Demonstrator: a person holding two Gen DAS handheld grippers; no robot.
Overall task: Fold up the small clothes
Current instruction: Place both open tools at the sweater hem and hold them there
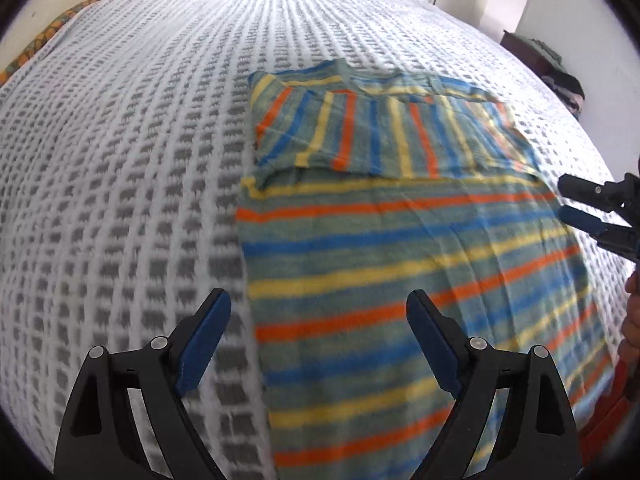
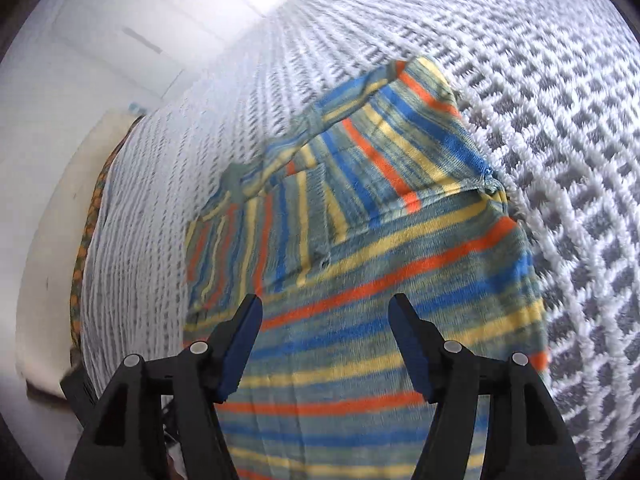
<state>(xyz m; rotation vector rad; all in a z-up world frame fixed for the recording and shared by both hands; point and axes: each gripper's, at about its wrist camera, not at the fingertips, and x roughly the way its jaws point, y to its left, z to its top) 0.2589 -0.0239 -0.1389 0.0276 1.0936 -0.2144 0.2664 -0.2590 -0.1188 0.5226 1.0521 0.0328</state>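
A small striped shirt point(image 1: 400, 248) in teal, orange, blue and yellow lies flat on the bed, its sleeves folded in across the far part point(image 1: 384, 136). My left gripper point(image 1: 318, 300) is open and empty, hovering above the shirt's near left edge. My right gripper point(image 1: 564, 200) shows at the shirt's right edge in the left wrist view. In the right wrist view the right gripper point(image 2: 325, 306) is open and empty above the shirt point(image 2: 380, 280), with the folded sleeves point(image 2: 320, 184) ahead of it.
The bed is covered by a white and grey patterned bedspread point(image 1: 140, 160). An orange patterned cloth point(image 1: 52, 36) lies along the far left edge. Dark furniture with clothes point(image 1: 548, 64) stands at the far right by the wall.
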